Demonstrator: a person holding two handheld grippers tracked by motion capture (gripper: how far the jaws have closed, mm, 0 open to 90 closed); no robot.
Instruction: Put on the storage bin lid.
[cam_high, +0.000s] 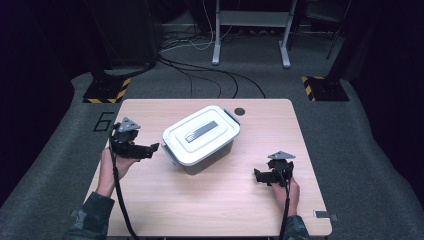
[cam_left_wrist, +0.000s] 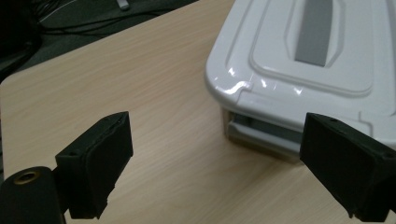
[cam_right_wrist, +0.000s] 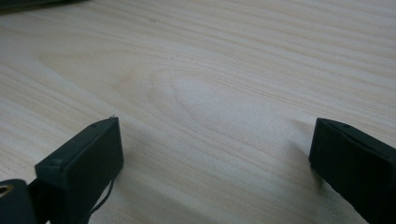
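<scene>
room: dark studio, grey carpet floor (cam_high: 210, 80), black cables (cam_high: 200, 70) running across it, metal stand legs (cam_high: 250, 37) at the back, yellow-black striped bases (cam_high: 107, 90) left and right
tabletop (cam_high: 210, 200): light wood grain, rounded corners, small dark round hole (cam_high: 240, 111) near far edge, just beyond the box

left jaws: released, spread wide, nothing between the pads, bare wood under the gap
left gripper (cam_high: 152, 148) (cam_left_wrist: 215, 158): held about level, tips pointing at the near-left end of the box, just beside it, not touching; grey three-cornered plate on top, cable trailing toward the near edge
left hand (cam_high: 114, 162): under the gripper body, camo-patterned sleeve below it

right jaws: released, wide apart, nothing between them, wood grain in the gap
right gripper (cam_high: 256, 175) (cam_right_wrist: 215, 163): low over the tabletop, tips pointing left, well apart from the box
right hand (cam_high: 290, 192): behind the gripper, near the right front of the tabletop

box (cam_high: 202, 137) (cam_left_wrist: 299, 70): white plastic storage box, lid on, grey handle strip (cam_high: 200, 132) lying flat along the lid, grey latch (cam_left_wrist: 261, 133) at the end facing the left gripper; sits at tabletop centre, turned diagonal, between the two grippers, closer to the left one

extra: small metal clip (cam_high: 325, 216) at near-right tabletop edge
</scene>
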